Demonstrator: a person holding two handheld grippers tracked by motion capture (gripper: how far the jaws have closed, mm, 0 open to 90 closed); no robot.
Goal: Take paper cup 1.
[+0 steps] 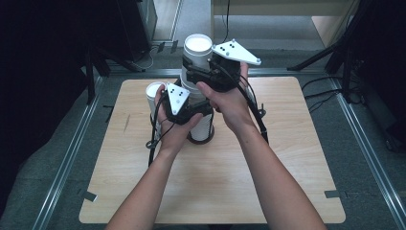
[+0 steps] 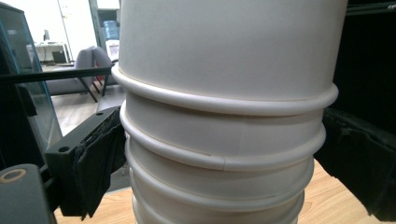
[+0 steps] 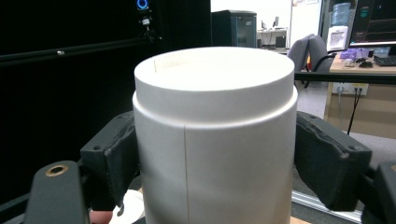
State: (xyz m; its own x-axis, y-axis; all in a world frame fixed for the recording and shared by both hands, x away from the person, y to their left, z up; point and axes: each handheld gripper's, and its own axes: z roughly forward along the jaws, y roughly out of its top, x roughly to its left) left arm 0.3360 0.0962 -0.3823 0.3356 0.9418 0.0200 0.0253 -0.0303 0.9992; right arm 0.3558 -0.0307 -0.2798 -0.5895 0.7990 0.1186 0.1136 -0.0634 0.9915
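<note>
Standing on the table (image 1: pixel 268 191), a stack (image 2: pixel 224 154) of inverted white cups sits between the left gripper's (image 1: pixel 184 115) jaws, their pads against its sides or just clear of them; I judge this hold steadies the lower cups. The top cup (image 3: pixel 215 135), bottom up, is pinched between the right gripper's (image 1: pixel 210 74) jaws, probably to pull it off the stack. Another cup (image 1: pixel 154 93) stands apart, just outside the left jaws.
</note>
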